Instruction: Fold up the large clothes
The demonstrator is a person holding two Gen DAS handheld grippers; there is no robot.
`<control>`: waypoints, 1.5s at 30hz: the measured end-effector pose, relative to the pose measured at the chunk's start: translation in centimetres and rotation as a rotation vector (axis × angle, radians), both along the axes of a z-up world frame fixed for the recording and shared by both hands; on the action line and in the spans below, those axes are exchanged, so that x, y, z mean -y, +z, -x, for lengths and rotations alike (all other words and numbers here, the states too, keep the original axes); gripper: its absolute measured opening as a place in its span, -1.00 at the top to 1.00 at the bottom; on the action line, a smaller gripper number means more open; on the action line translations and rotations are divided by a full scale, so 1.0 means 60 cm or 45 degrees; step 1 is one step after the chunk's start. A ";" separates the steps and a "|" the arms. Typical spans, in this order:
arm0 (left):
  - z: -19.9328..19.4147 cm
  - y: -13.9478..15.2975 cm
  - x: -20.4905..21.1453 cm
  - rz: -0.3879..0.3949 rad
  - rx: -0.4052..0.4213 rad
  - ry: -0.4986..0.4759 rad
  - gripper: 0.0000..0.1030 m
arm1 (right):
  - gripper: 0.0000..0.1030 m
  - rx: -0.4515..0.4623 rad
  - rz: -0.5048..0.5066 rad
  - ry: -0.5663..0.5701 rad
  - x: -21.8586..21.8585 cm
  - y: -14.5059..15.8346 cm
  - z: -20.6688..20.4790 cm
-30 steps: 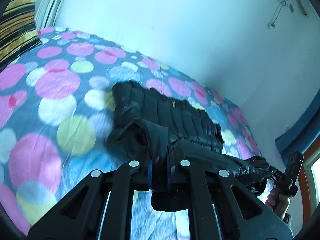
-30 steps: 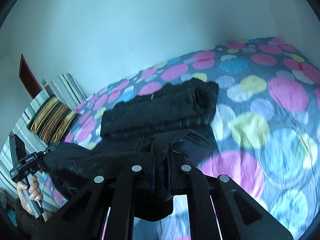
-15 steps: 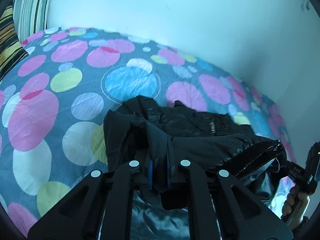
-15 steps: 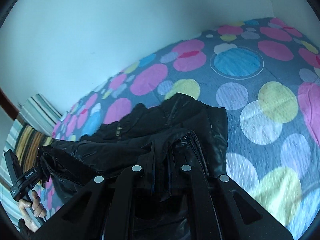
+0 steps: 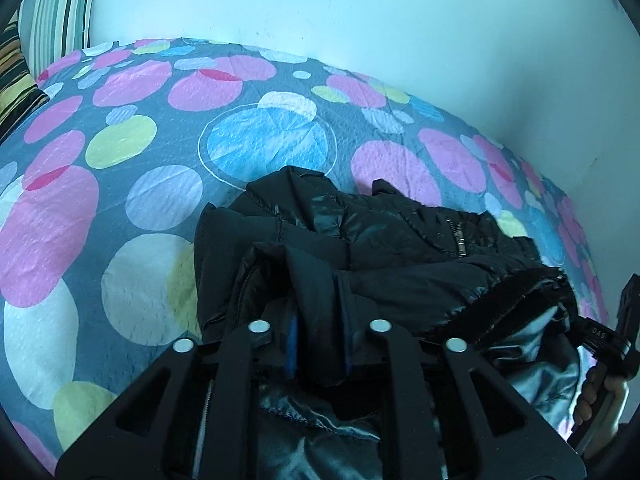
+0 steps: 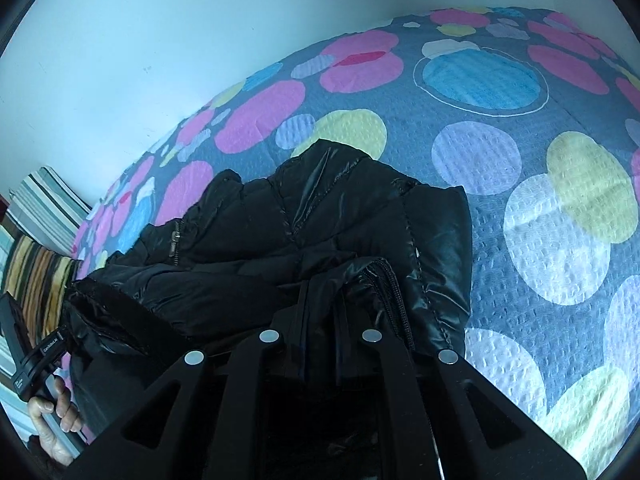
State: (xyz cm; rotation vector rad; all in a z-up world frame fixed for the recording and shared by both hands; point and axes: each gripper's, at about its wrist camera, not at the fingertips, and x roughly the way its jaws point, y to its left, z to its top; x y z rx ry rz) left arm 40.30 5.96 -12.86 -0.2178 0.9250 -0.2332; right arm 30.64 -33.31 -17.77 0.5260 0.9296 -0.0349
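Note:
A black quilted puffer jacket lies partly folded on a bed with a grey cover printed with coloured circles. My left gripper is shut on a fold of the jacket's edge at its left end, held over the folded part. My right gripper is shut on the jacket by its zipper edge at the right end. The fabric is stretched between the two. Each view shows the other gripper with its hand at the frame's edge.
A pale wall runs along the far side of the bed. Striped pillows lie at the bed's head, also in the right wrist view. Bare bed cover spreads around the jacket.
Both grippers have carried the held jacket edge forward and lower over the folded part. The jacket now fills more of each view and the bed looks closer.

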 end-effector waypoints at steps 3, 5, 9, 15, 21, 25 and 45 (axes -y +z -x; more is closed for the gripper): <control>0.018 0.022 -0.018 0.062 0.013 -0.007 -0.18 | 0.67 0.019 -0.036 0.014 0.008 0.016 0.016; 0.041 0.050 -0.036 0.030 0.088 0.038 -0.49 | 0.53 0.044 -0.053 0.020 0.012 0.032 0.034; 0.068 0.079 -0.057 -0.016 0.152 0.000 -0.51 | -0.02 0.103 -0.026 -0.003 0.019 0.065 0.075; 0.082 0.068 -0.065 -0.072 0.136 -0.054 -0.52 | -0.09 0.172 0.015 0.023 0.030 0.099 0.116; 0.063 0.054 -0.050 -0.113 0.122 -0.123 -0.52 | -0.10 0.179 0.091 0.086 0.027 0.101 0.106; 0.024 0.047 -0.027 -0.126 0.113 -0.173 -0.52 | -0.10 0.162 0.146 0.114 0.026 0.096 0.071; -0.115 -0.014 0.022 -0.264 0.024 -0.193 0.65 | 0.72 0.095 0.388 0.291 -0.024 0.061 -0.118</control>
